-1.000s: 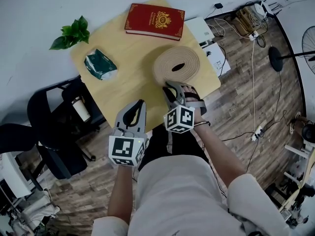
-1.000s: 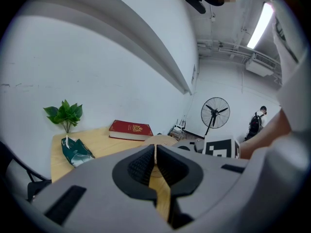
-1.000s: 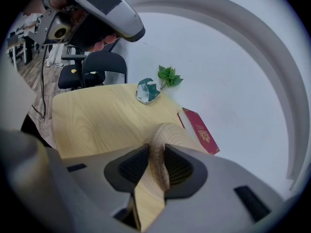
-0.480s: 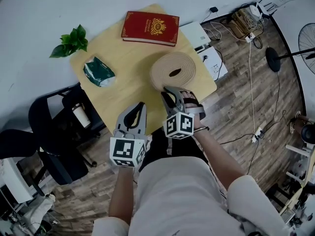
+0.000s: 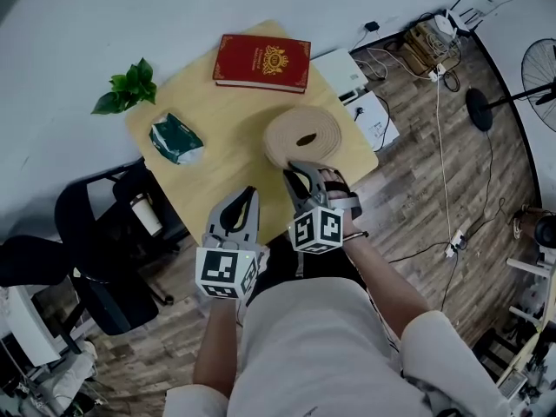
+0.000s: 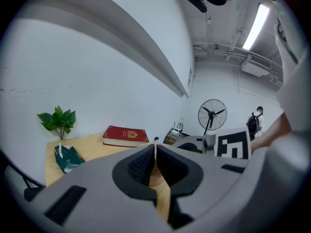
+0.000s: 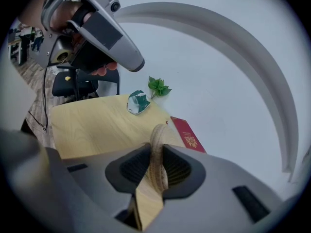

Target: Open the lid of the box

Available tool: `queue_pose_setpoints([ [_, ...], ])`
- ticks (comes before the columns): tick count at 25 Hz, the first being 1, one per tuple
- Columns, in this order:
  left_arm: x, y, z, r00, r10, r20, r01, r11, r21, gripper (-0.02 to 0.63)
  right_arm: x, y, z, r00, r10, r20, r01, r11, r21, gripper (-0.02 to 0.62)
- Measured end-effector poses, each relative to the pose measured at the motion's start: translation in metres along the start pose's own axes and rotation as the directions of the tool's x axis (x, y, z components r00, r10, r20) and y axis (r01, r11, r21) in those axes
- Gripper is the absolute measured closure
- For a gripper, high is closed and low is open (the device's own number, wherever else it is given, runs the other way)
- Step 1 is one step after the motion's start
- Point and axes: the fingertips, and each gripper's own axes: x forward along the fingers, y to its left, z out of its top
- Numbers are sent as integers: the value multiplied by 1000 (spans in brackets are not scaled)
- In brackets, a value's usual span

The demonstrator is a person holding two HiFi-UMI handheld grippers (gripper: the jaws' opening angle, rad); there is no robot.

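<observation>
woven box [image 5: 276, 153] sits just this side of the book [image 5: 261, 62]; right gripper [image 5: 296, 174] jaws, just closing, pinch the lid [image 7: 158, 139] at its near rim, which looks light, stiff-ish, good hold; left gripper [image 5: 244, 200] jaws together, empty.

Right hand-held gripper [image 7: 156, 165] has just been closing, and its pads pinch the woven lid [image 7: 157, 142] by its rim, edge-on between them. Beyond, the bench [image 7: 87, 125] carries a green packet [image 7: 137, 102] and a red book [image 7: 187, 136]; a plant [image 7: 158, 87] shows past the packet.
</observation>
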Motion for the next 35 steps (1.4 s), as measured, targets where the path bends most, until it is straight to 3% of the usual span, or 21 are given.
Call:
queue_pose_setpoints([
  [5,-1,-3,4,1000,-5,7,5,1000,-1,591,-7,-13,8,1000,-13,24,12,997,76,514],
  [21,-4,-4,21,999,1,40,-2,1000,15,591,-26,-42,21,997,-58,54,52,991,122,517],
  [35,-19,-22,20,999,-28,42,27,999,41,591,-60,-57,28,989,-115,97,91,970,223,517],
])
